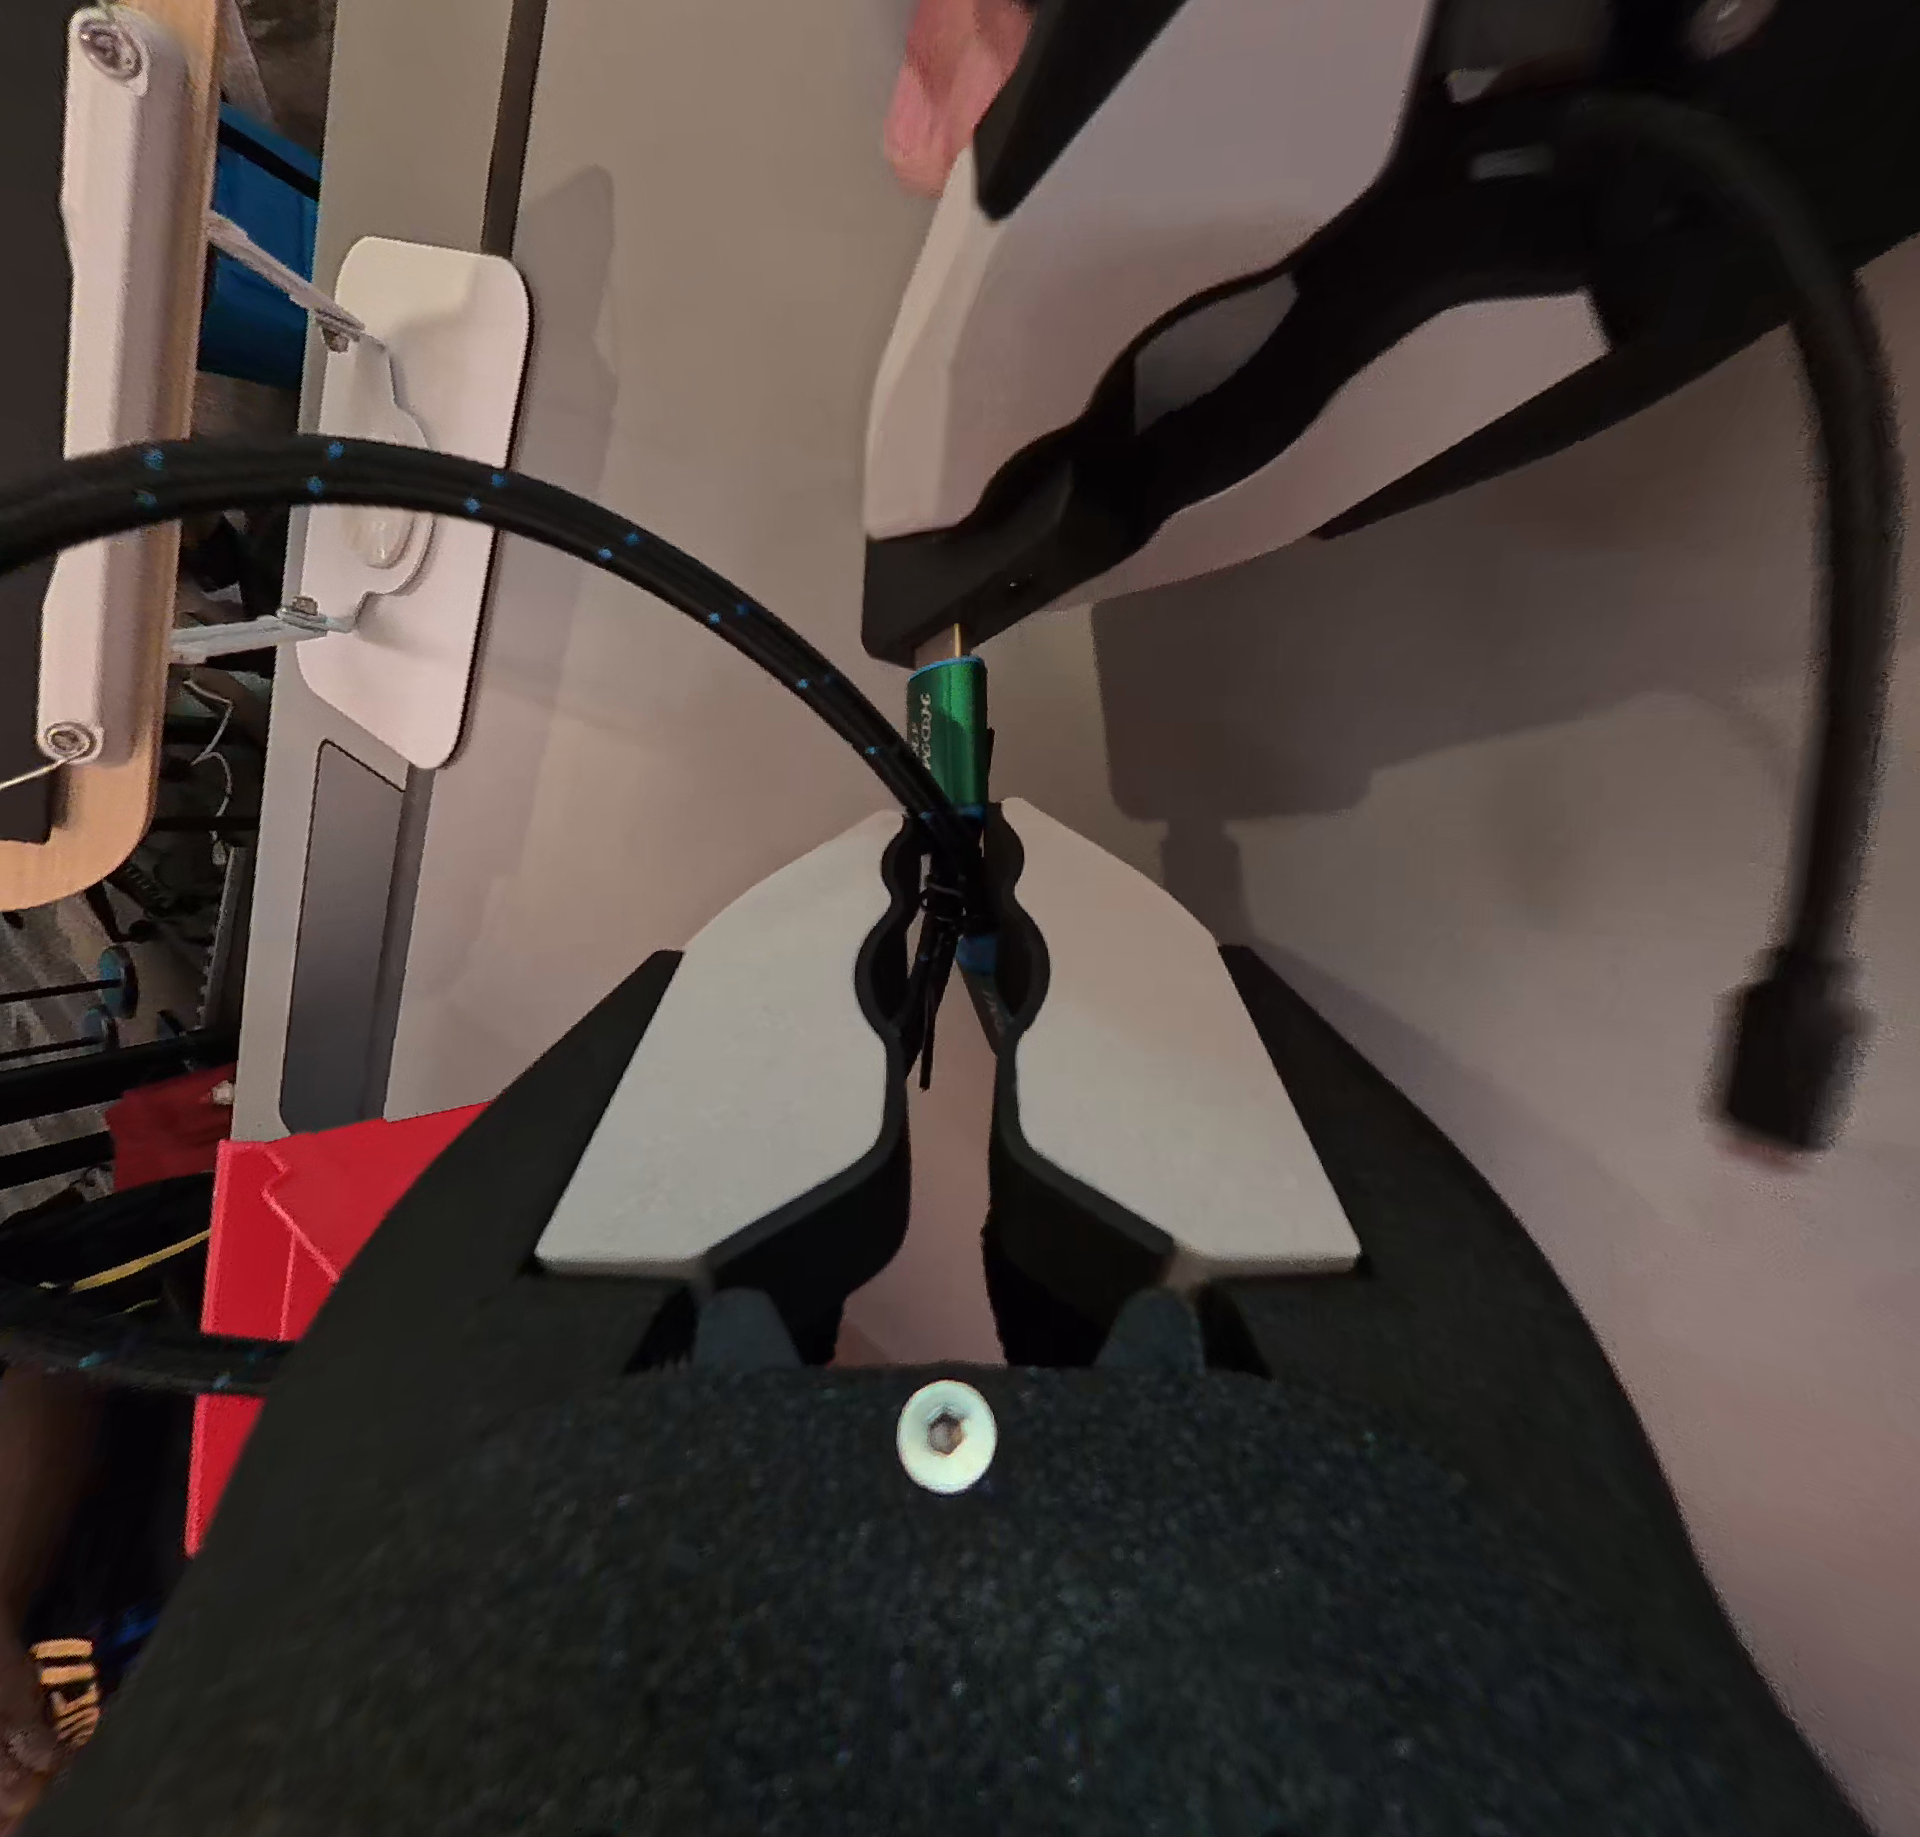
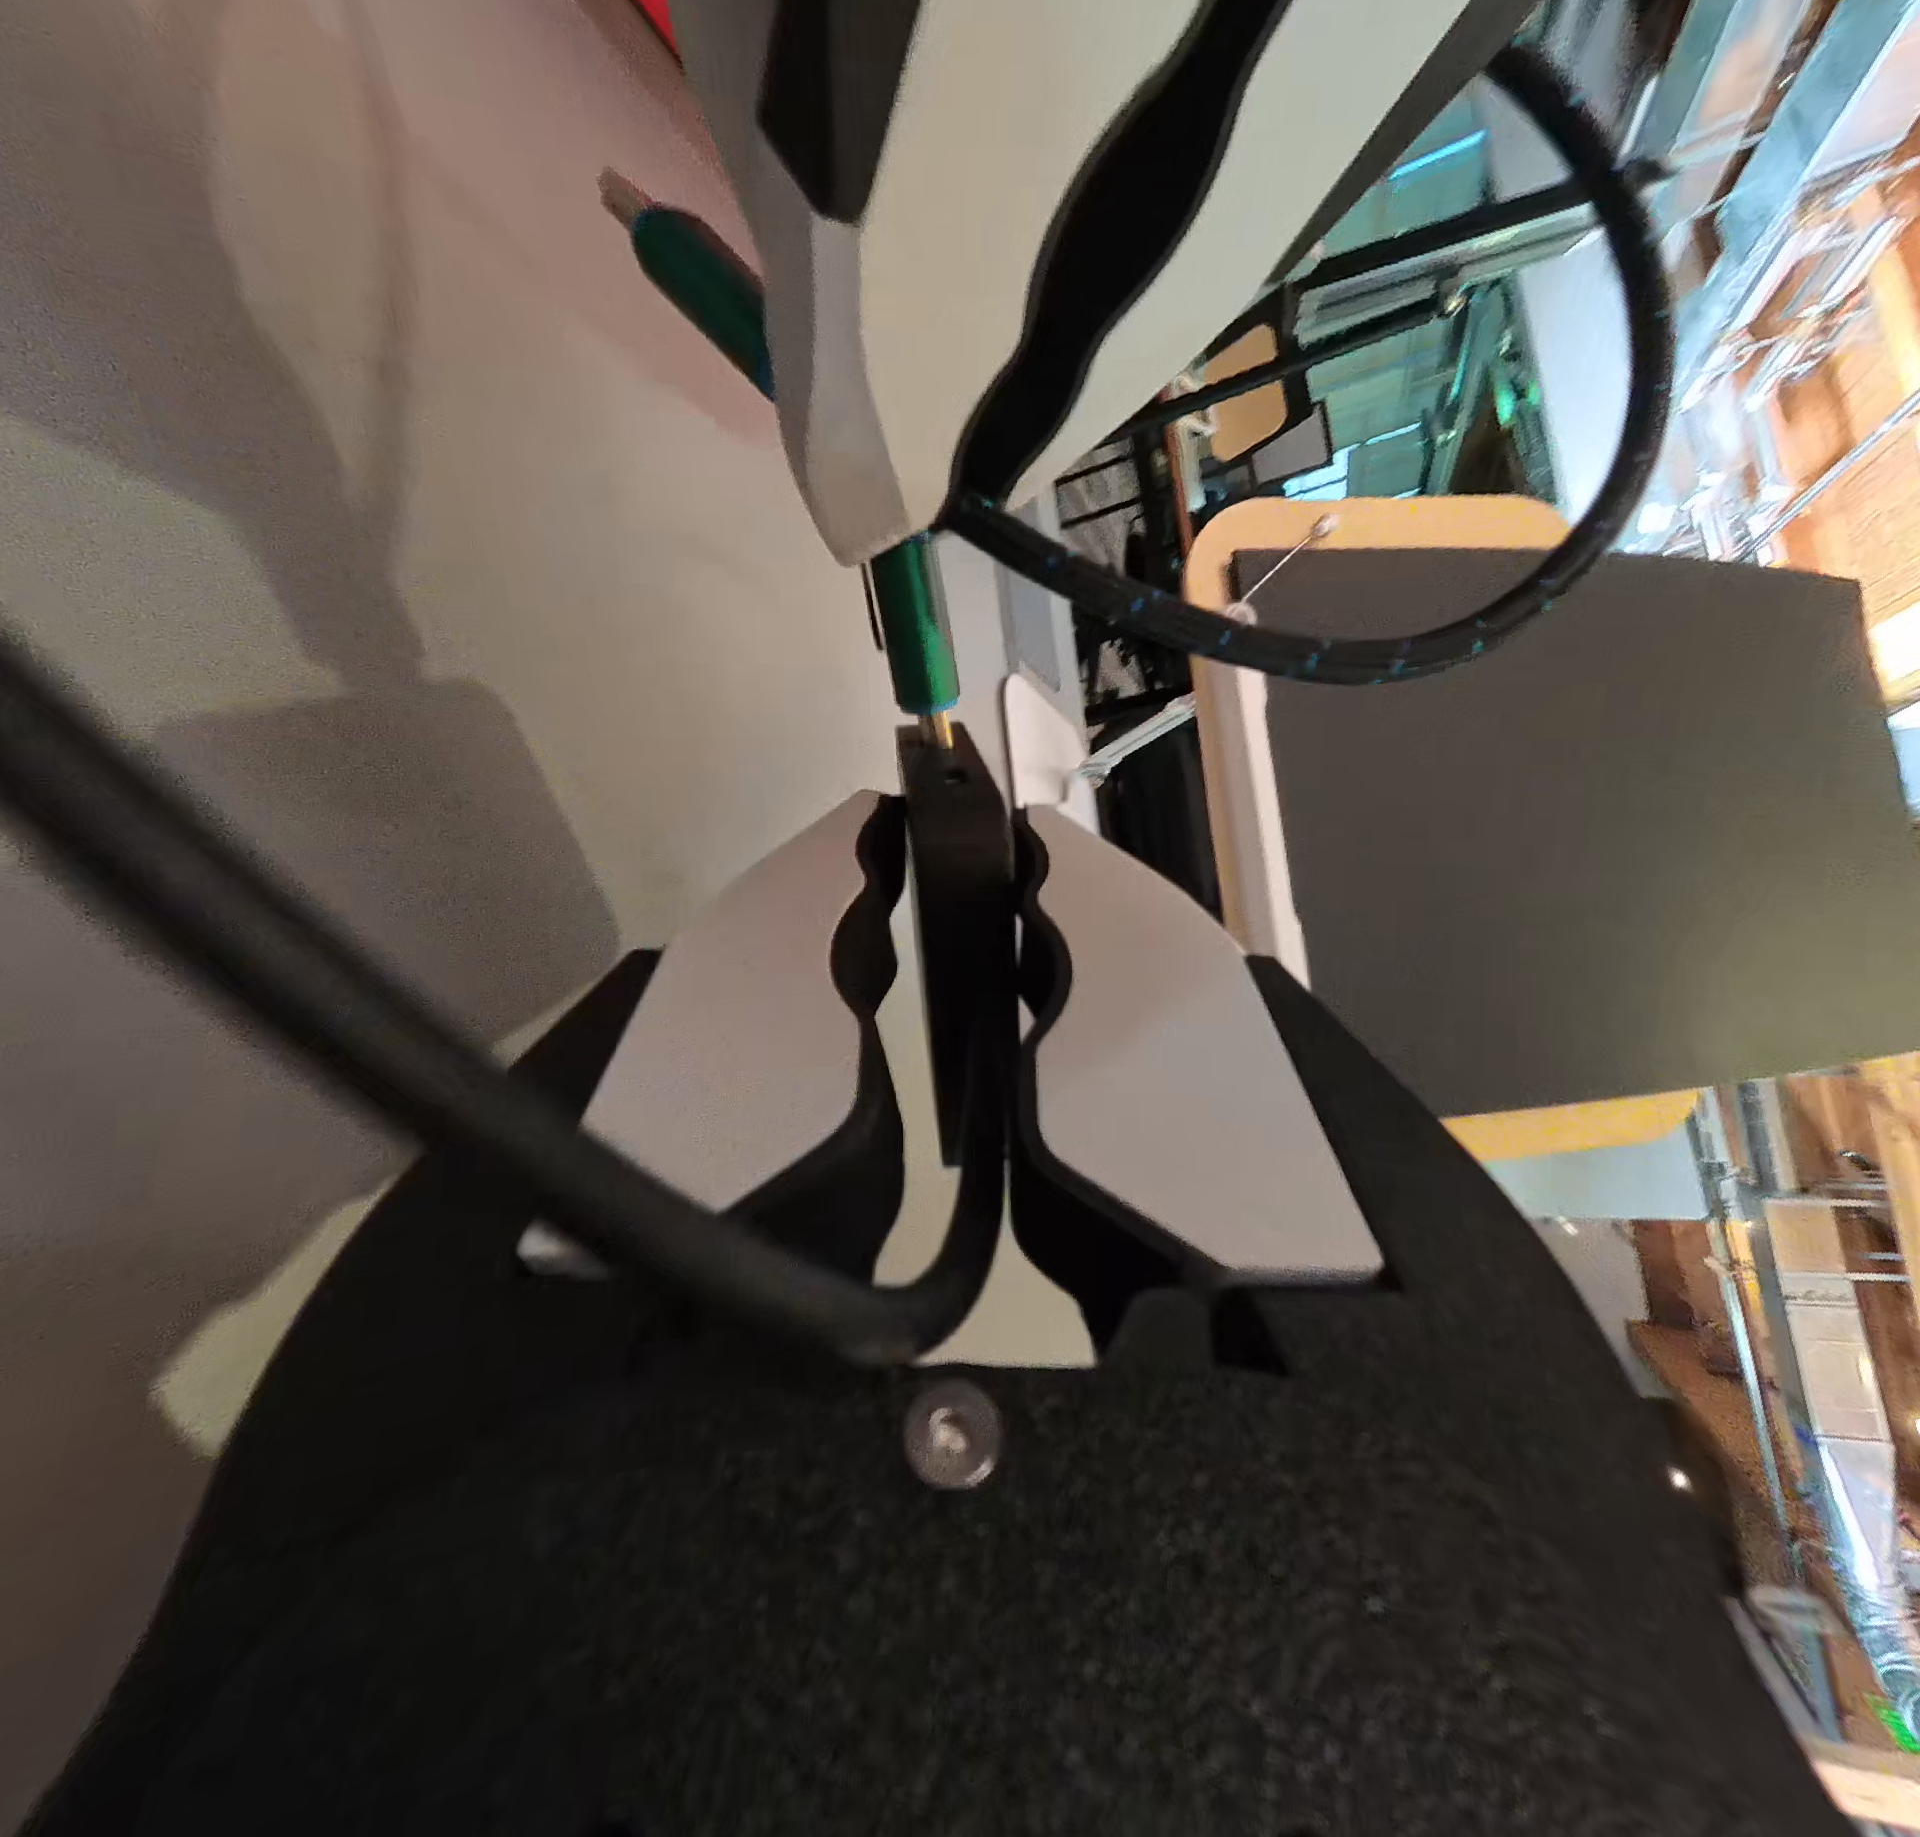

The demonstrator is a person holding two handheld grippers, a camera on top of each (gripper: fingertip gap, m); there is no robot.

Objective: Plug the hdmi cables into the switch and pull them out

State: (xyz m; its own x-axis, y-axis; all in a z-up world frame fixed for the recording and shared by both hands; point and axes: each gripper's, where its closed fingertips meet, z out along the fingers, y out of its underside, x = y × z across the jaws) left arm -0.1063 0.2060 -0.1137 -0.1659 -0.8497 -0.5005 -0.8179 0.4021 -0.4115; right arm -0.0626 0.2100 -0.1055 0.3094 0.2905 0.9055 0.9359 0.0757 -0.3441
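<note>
My left gripper (image 1: 961, 831) is shut on a black braided HDMI cable (image 1: 582, 530), just behind its green plug (image 1: 948, 738). The plug's gold tip (image 1: 954, 641) meets a port in the edge of the small black switch (image 1: 935, 598), with a short length of gold still showing. My right gripper (image 2: 956, 821) is shut on the switch (image 2: 951, 852) and faces the left gripper (image 2: 914, 530), tip to tip. The green plug (image 2: 920, 634) also shows in the right wrist view. A second green plug (image 2: 696, 281) lies blurred on the white table beyond.
The switch's own black cable (image 2: 416, 1039) trails off to the left, and its black end plug (image 1: 1777, 1060) hangs at the right. A red bin (image 1: 281, 1247) stands past the table's left edge. A wood-edged dark panel (image 2: 1558, 831) and white brackets (image 1: 416, 499) stand nearby.
</note>
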